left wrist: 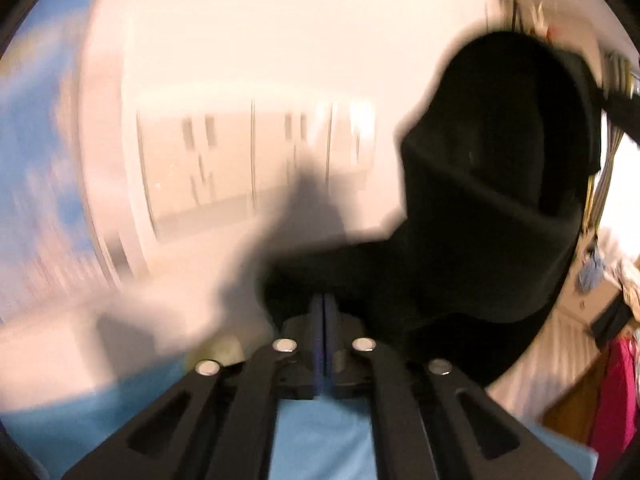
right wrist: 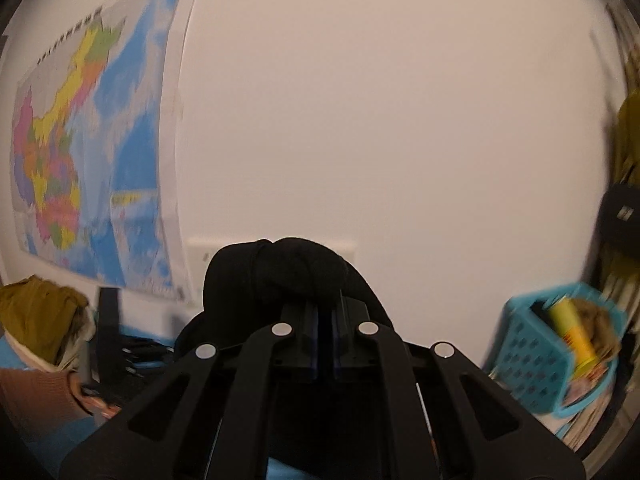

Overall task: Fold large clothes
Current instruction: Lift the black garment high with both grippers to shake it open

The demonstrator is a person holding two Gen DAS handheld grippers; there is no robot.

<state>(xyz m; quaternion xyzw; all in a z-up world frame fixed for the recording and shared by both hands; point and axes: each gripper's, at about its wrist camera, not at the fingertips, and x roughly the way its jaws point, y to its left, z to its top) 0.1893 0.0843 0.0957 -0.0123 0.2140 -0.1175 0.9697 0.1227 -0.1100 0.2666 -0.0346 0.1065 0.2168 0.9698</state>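
In the left wrist view the left gripper has its two fingers pressed flat together, their blue pads meeting in a thin seam at the six o'clock side of the frame. The black garment begins right at the fingertips: a dark fold bunches over and around the tips and climbs from there toward two o'clock, where it spreads into a broad hanging mass that fills the right half of the view. The fabric appears to be pinched in the closed tips, though blur and the dark cloth hide the exact contact line. Under the gripper, at six o'clock, lies a light blue surface. Behind, a pale wall and a white cabinet front are smeared by motion blur.

In the right wrist view the right gripper is likewise clenched, pads nearly touching, with only a narrow slit between them. The black garment sits as a rounded bundle directly over the fingertips at twelve o'clock from them, and drapes down both sides of the fingers toward seven and five o'clock, so the grip is on cloth. A coloured wall map hangs at nine o'clock, a blue plastic basket stands at four o'clock, and an olive garment is heaped at eight o'clock.
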